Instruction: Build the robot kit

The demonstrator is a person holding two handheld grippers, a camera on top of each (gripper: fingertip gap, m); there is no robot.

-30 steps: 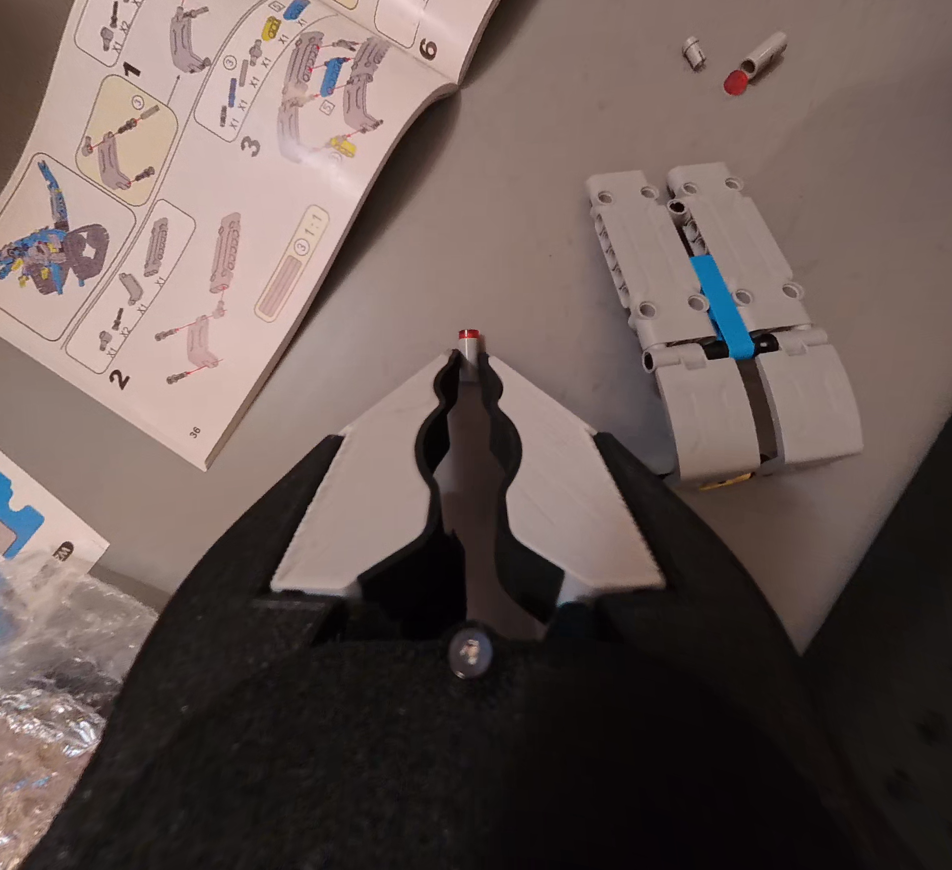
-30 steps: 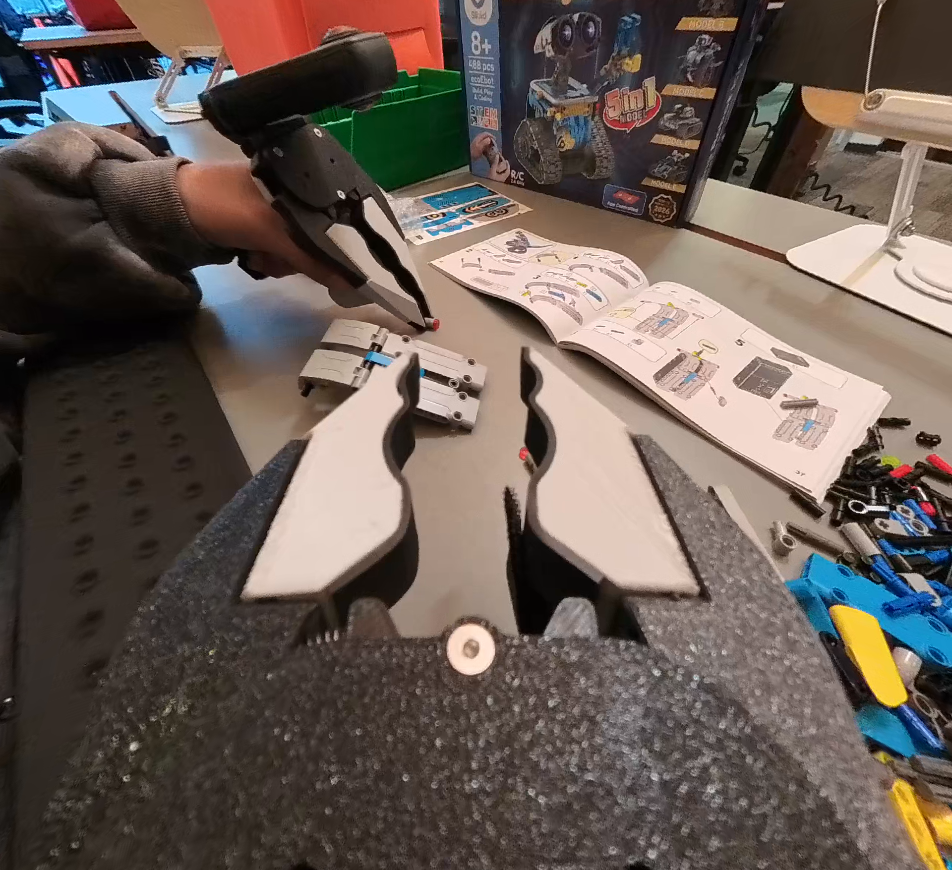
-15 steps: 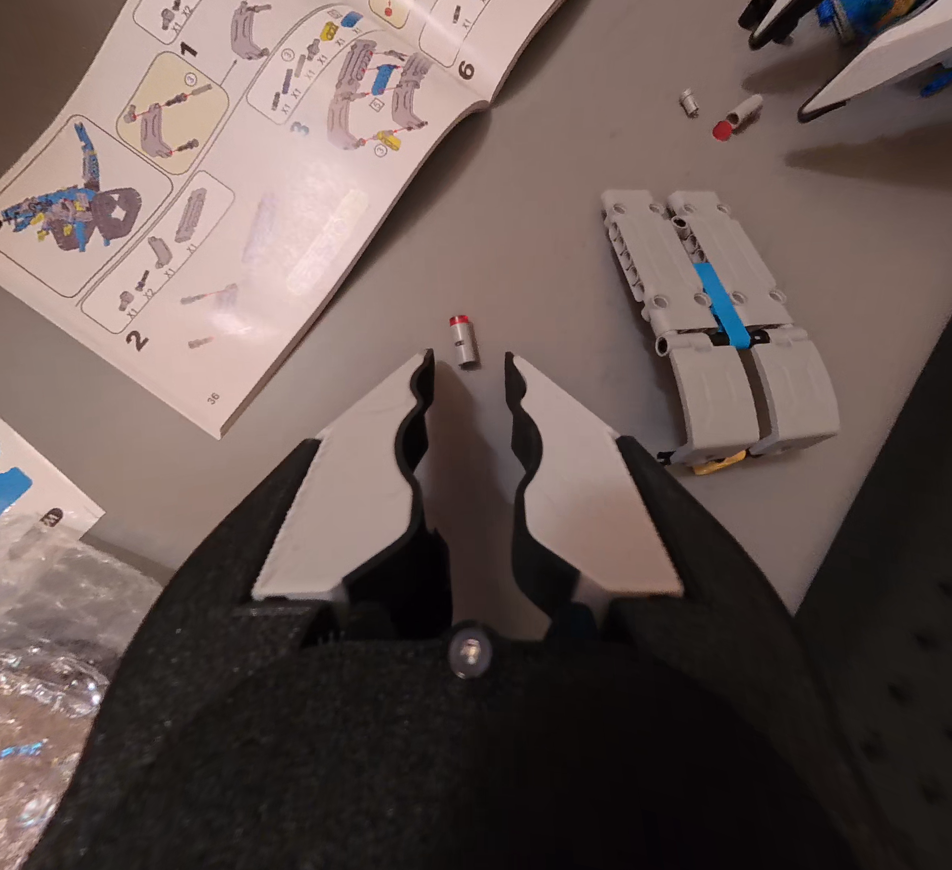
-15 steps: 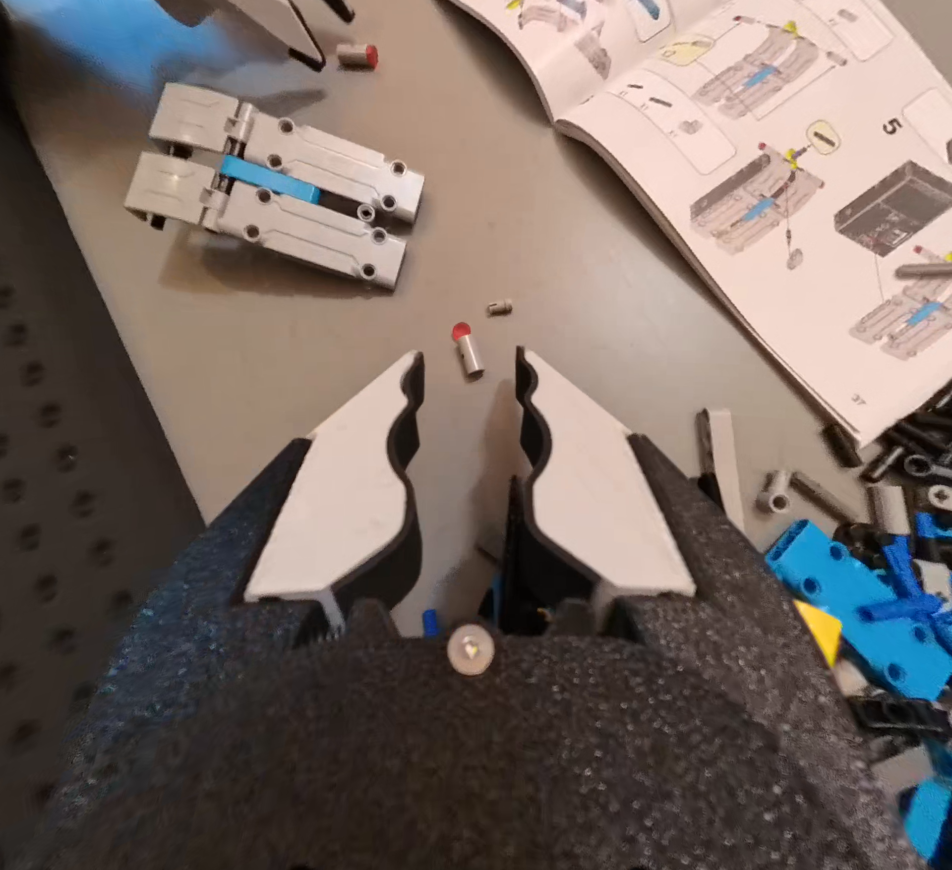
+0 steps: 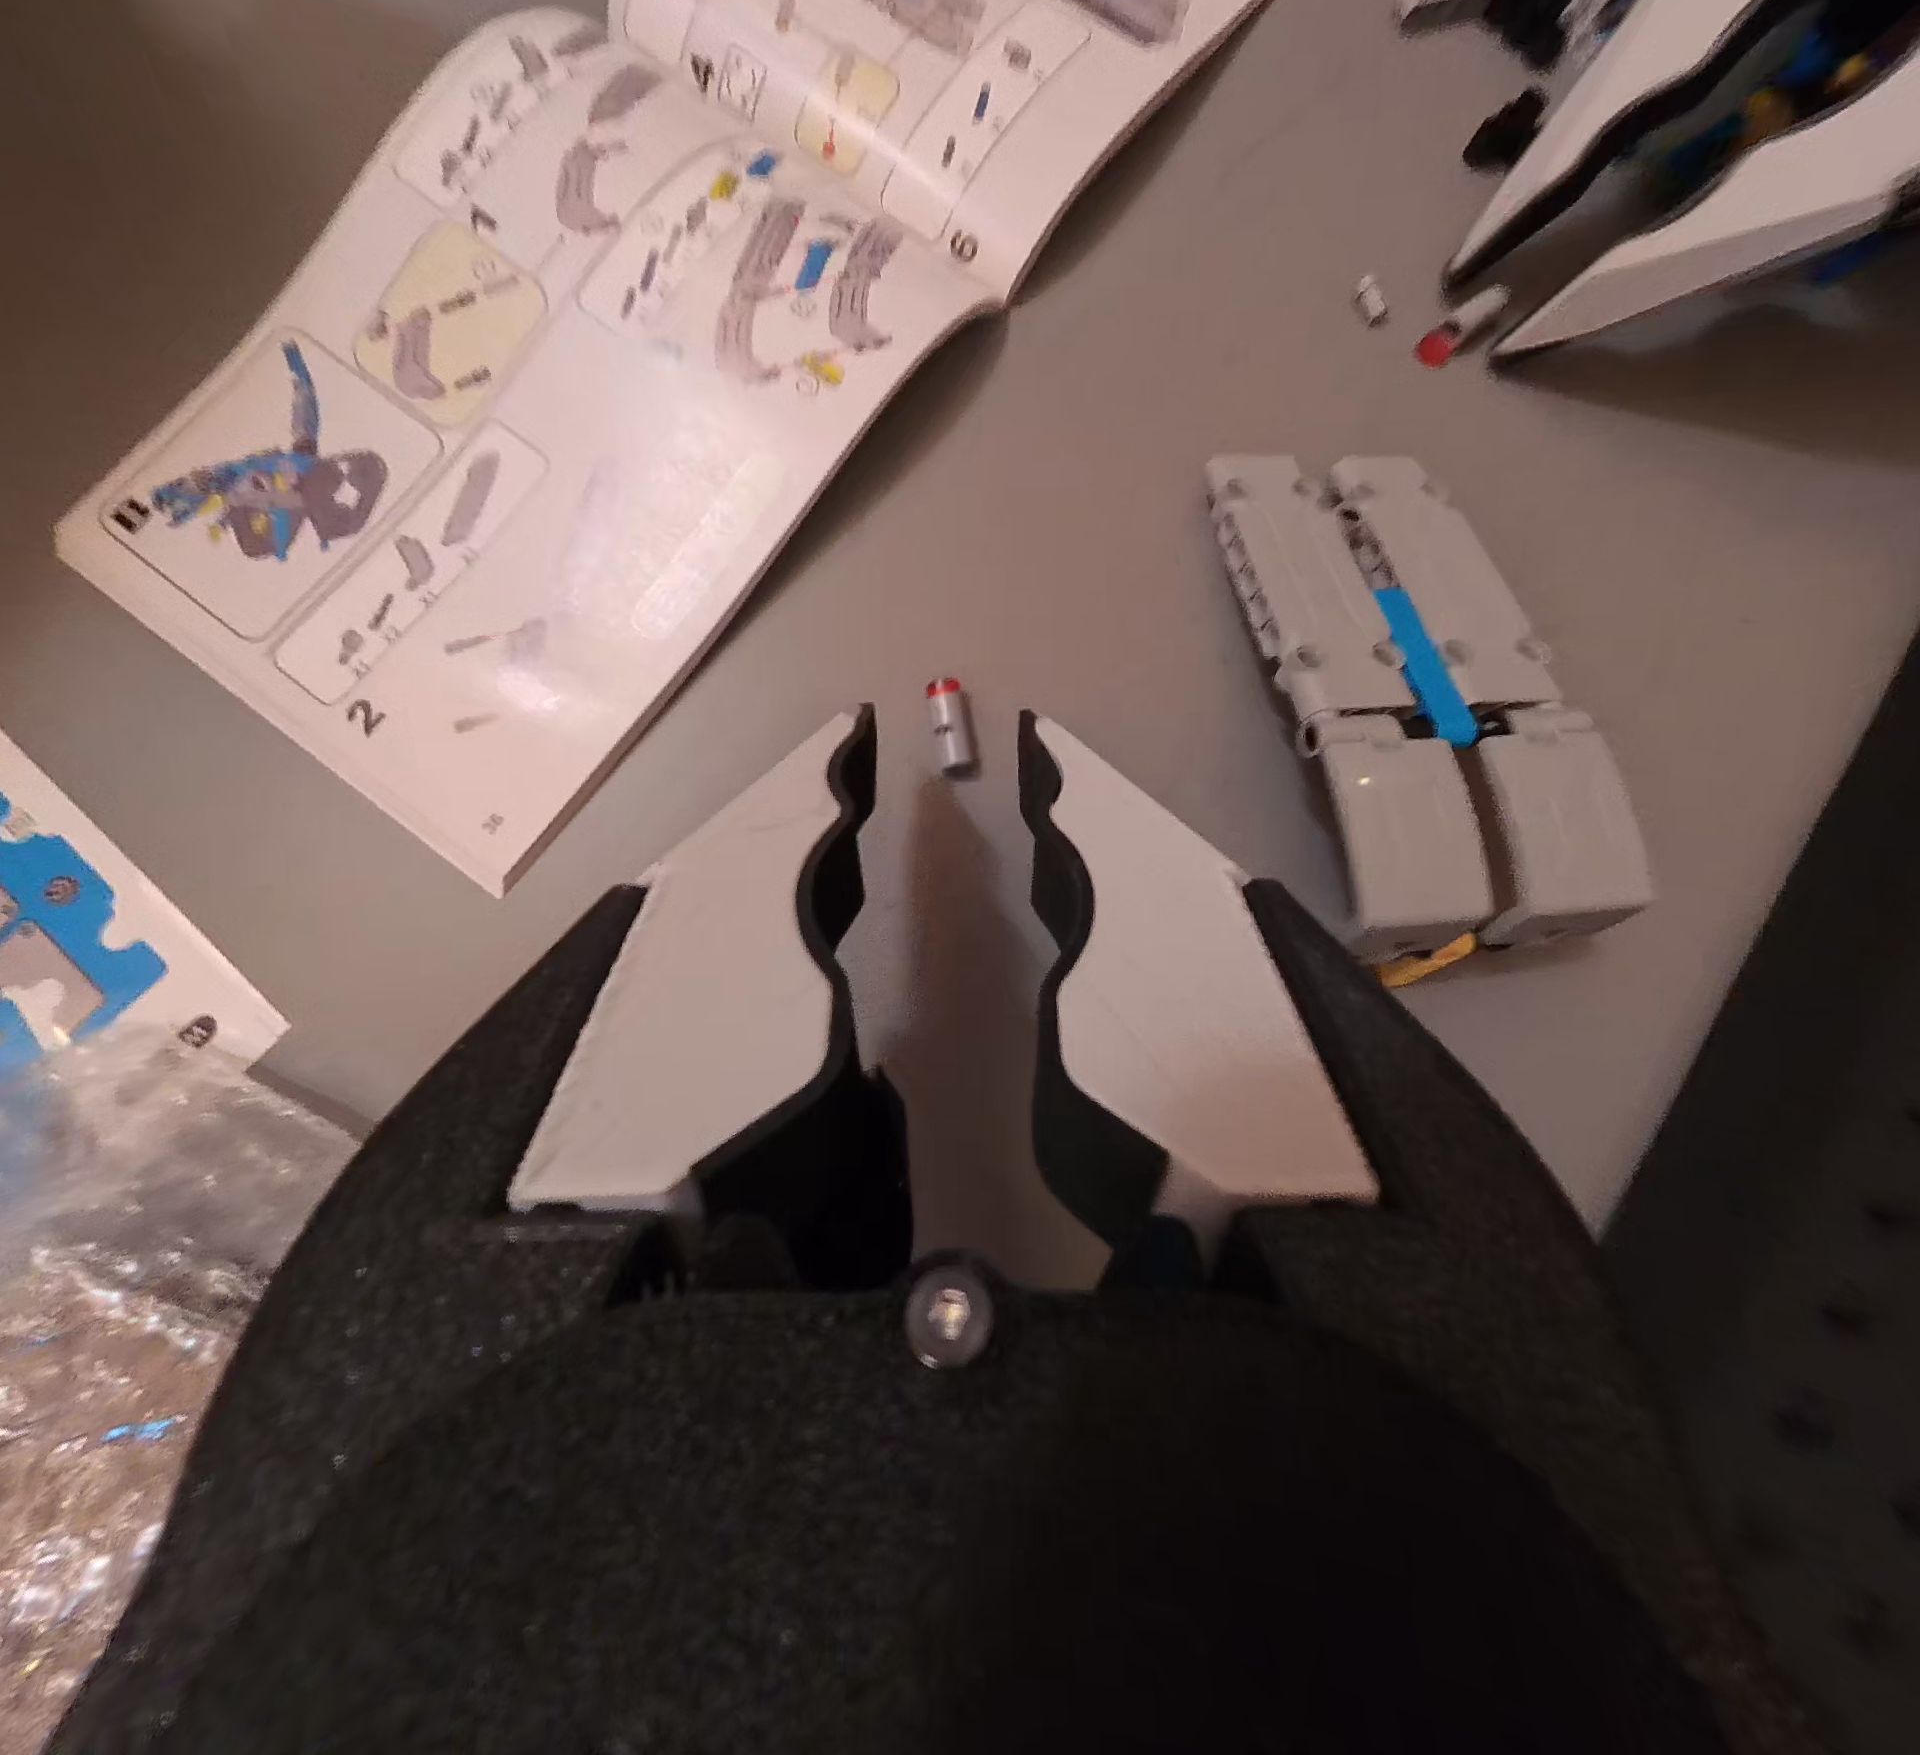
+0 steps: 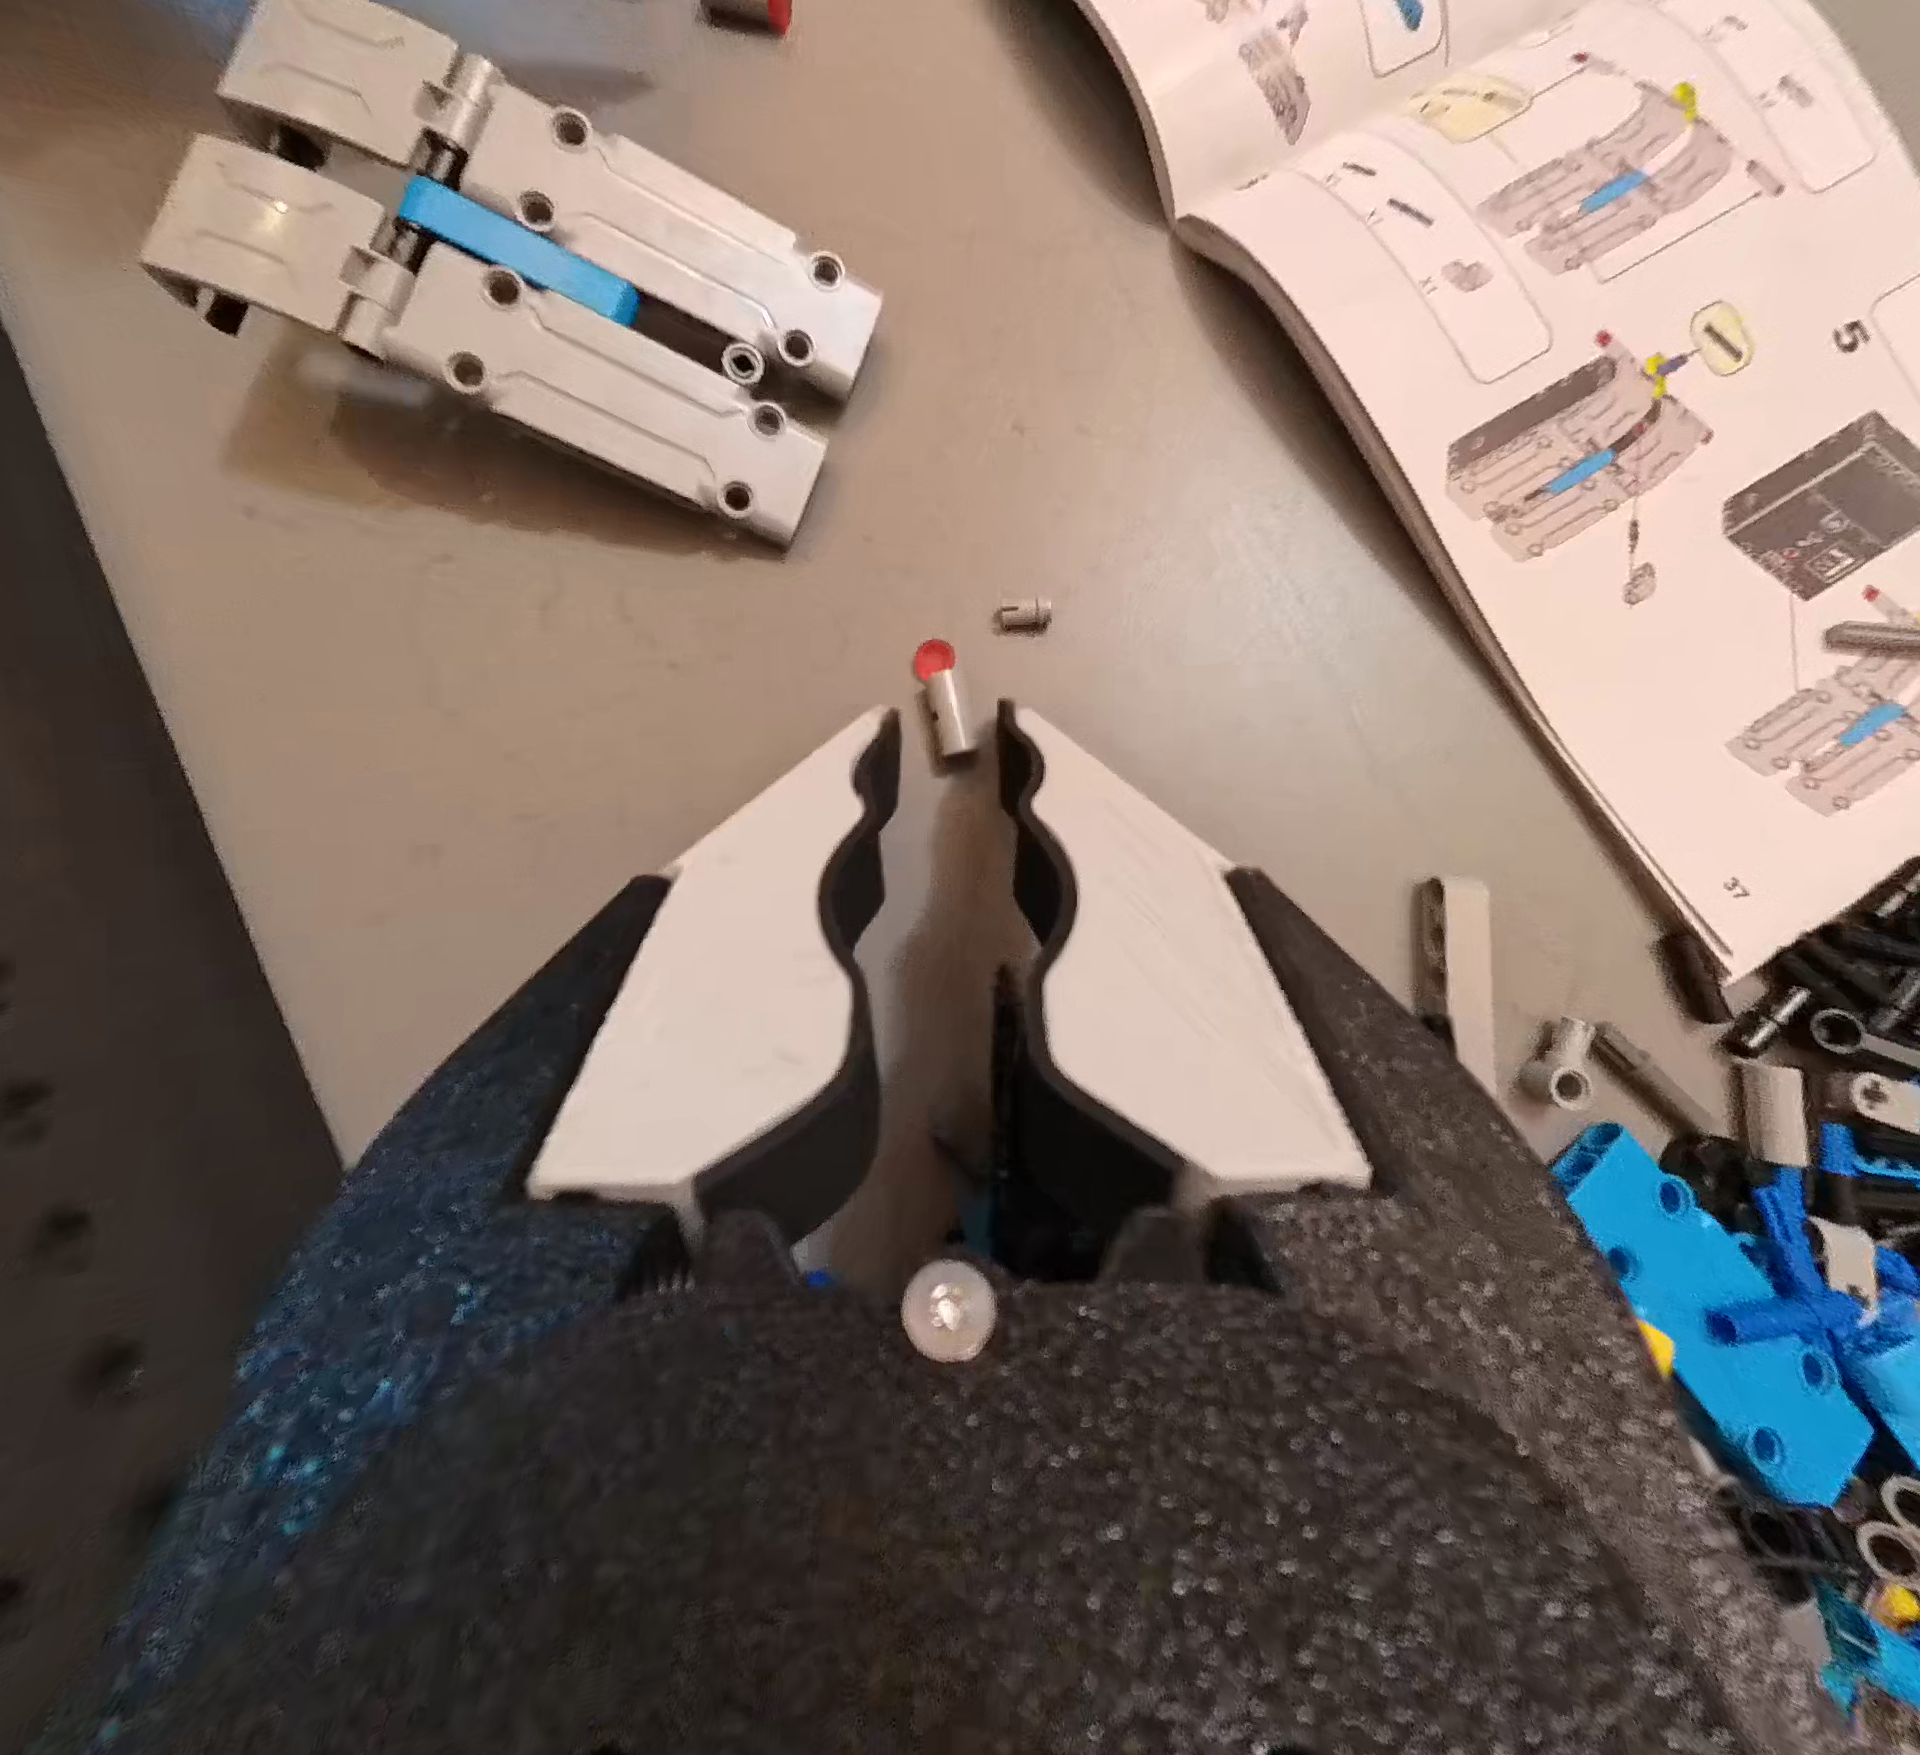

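Left wrist view: the left gripper [image 5: 945, 729], jaws spread and empty, frames a short grey plastic pin with a red tip [image 5: 950, 726] lying loose on the grey tabletop [image 5: 1039, 479]; a grey hinged brick assembly with a blue strip [image 5: 1423, 718] rests just right, an open white instruction booklet [image 5: 644, 334] beyond.

Right wrist view: the right gripper [image 6: 948, 720], jaws narrowly parted, brackets a second grey pin with a red cap [image 6: 945, 697], ungrasped; a pile of loose blue and black bricks [image 6: 1766, 1290] waits unused.

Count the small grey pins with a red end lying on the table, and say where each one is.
2. One red-tipped grey pin lies just ahead of the open left gripper; the other lies between the tips of the open right gripper. More may be hidden in the parts pile.
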